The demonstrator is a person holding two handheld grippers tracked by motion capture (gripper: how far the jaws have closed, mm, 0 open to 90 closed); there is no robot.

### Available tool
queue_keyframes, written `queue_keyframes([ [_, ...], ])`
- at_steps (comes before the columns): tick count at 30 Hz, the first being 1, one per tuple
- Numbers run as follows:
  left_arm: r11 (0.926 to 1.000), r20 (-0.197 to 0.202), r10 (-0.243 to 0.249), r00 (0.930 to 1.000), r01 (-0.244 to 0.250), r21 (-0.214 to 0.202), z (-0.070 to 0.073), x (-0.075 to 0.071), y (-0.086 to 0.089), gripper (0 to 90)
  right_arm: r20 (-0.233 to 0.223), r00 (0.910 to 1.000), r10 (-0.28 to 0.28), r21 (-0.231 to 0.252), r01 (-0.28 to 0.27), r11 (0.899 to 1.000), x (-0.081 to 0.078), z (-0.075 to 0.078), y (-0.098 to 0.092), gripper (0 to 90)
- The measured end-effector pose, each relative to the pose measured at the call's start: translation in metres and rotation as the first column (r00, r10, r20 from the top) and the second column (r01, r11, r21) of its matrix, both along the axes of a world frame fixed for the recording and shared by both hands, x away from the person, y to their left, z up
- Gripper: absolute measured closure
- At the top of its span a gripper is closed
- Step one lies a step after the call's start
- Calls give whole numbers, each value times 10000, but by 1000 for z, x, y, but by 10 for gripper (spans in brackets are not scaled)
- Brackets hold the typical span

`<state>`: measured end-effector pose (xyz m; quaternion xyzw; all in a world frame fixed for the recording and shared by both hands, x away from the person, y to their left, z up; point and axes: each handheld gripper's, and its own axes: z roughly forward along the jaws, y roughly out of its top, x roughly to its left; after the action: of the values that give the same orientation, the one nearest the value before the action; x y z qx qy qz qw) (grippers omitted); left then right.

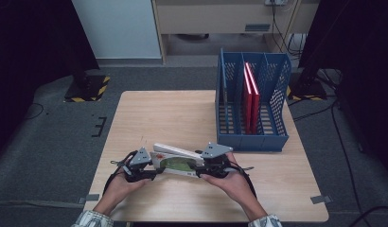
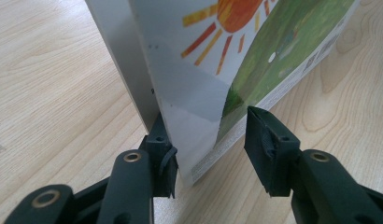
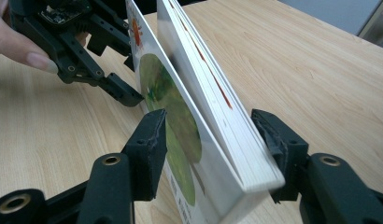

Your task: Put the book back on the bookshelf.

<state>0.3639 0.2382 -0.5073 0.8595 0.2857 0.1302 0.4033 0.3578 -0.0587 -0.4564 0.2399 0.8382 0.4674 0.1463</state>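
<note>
A picture book (image 1: 175,162) with a sun and green hill on its cover is propped on edge, tilted, near the front of the counter (image 1: 182,113), held between the two hands. It looks like the lifting step, and my guess is that the book is bound for the blue file rack (image 1: 252,101) at the back right, where two red books (image 1: 251,94) already stand. The next move would call for raising it upright and carrying it there without letting the pages fan open.

The left hand-held gripper (image 2: 210,144) pinches one end of the cover. The right hand-held gripper (image 3: 208,135) straddles the other end, one jaw against the cover, the other just beside the page edges; whether it presses I cannot tell.
</note>
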Motion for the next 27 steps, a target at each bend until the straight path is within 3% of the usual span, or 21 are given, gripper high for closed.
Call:
queue_keyframes([
  [14, 9970, 77, 729, 9973, -727, -254, 5, 2, 15, 436, -39, 9995, 327, -116, -327, 9994, 0, 1, 10, 493],
  [16, 9970, 121, 766, 9970, -764, -130, 5, 2, 16, 434, -39, 9993, 360, -131, -360, 9993, 0, 0, 10, 503],
  [27, 9957, 174, 886, 9959, -881, -280, 8, 2, 19, 415, -41, 9985, 551, -232, -552, 9982, 1, 2, 14, 523],
])
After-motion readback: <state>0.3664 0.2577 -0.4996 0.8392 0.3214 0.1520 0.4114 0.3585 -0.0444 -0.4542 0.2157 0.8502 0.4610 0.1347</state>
